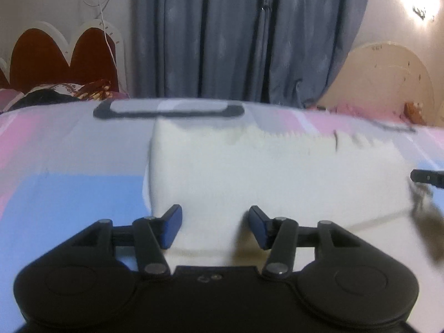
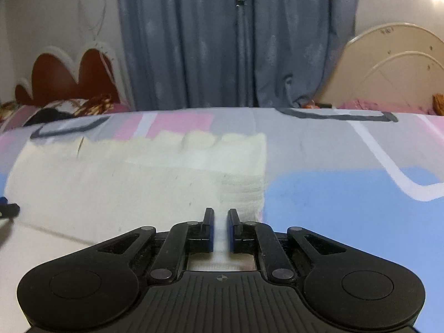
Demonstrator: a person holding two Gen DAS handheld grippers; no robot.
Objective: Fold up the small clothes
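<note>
A cream-white knitted garment lies flat on the bed; it also shows in the right wrist view. My left gripper is open, its fingers astride the garment's near left edge. My right gripper has its fingers close together with a strip of the garment's near right edge between them; it looks shut on the fabric. The right gripper's tip shows at the right edge of the left wrist view, and the left gripper's tip at the left edge of the right wrist view.
The bedsheet has pink, blue and grey blocks. Blue curtains hang behind the bed. A red and white headboard and pillows are at the far left. A cream headboard stands at the far right.
</note>
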